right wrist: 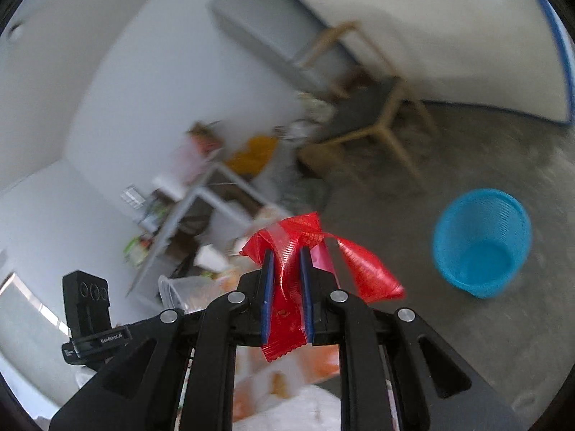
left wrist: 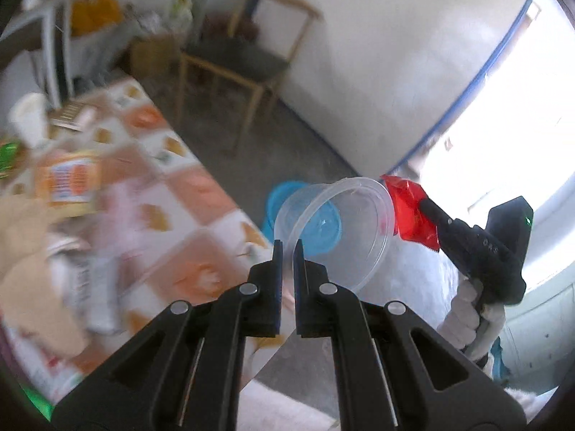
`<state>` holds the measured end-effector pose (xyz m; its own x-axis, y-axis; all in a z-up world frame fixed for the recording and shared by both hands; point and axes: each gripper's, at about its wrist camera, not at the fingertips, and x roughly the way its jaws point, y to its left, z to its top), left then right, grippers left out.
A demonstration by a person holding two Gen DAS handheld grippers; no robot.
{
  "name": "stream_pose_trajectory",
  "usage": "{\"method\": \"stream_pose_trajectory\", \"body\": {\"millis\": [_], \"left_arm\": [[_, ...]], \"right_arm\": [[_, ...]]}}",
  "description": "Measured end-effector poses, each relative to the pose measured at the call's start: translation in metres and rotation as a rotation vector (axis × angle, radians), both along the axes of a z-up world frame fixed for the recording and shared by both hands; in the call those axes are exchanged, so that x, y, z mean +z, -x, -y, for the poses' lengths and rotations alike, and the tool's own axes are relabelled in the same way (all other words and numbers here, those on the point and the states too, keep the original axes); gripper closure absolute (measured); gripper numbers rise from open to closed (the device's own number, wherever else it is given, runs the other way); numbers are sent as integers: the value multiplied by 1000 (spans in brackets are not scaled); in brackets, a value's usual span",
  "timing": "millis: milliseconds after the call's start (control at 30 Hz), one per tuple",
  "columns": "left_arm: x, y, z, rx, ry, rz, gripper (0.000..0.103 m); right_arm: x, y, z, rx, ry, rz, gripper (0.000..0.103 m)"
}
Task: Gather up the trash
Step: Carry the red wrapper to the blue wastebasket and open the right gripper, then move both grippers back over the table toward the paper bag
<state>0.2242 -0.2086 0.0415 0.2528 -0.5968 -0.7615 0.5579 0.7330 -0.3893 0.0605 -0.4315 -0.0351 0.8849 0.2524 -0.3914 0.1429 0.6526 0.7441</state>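
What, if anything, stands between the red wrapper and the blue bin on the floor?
Nothing visible. In the right wrist view the red wrapper, clamped in the right gripper, has only bare floor between it and the open blue bin. The wooden chair stands farther back, off that line.

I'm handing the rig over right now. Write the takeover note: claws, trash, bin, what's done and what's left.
Left claw: shut on the rim of a clear plastic cup.
Right claw: shut on a red wrapper.
Blue bin: on the floor beside the table, looks empty.
Done: both pieces picked up.
Left: drop both in the bin, then clear the table, where packets and a white cup remain.
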Motion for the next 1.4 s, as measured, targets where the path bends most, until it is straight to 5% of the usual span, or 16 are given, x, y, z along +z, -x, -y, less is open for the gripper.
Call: {"method": "stream_pose_trajectory", "body": {"millis": [133, 367, 500, 567, 633, 767, 1000, 1167, 1400], "left_arm": [[-45, -30, 83, -80, -90, -97, 99], [-123, -71, 206, -137, -239, -123, 99], [-158, -98, 256, -131, -234, -122, 99], [-162, -98, 271, -156, -232, -104, 89], [-169, -103, 285, -141, -247, -84, 67], [-171, -110, 278, -107, -226, -107, 65], [-136, -101, 241, -115, -173, -45, 62], [-85, -83, 196, -140, -97, 36, 59], [-3, -34, 82, -86, -11, 181, 50]], "right_arm": [[-40, -10, 38, -80, -47, -118, 89], [-99, -48, 103, -165, -79, -254, 89], [-124, -80, 129, -190, -88, -291, 84], [-144, -105, 146, -205, -86, -344, 71], [-166, -121, 161, -209, -80, -399, 62], [-195, -132, 176, -237, -80, -478, 62], [-197, -116, 174, -259, -75, -445, 62], [-168, -89, 160, -246, -37, -391, 61], [-109, -47, 117, -181, 70, -329, 51]]}}
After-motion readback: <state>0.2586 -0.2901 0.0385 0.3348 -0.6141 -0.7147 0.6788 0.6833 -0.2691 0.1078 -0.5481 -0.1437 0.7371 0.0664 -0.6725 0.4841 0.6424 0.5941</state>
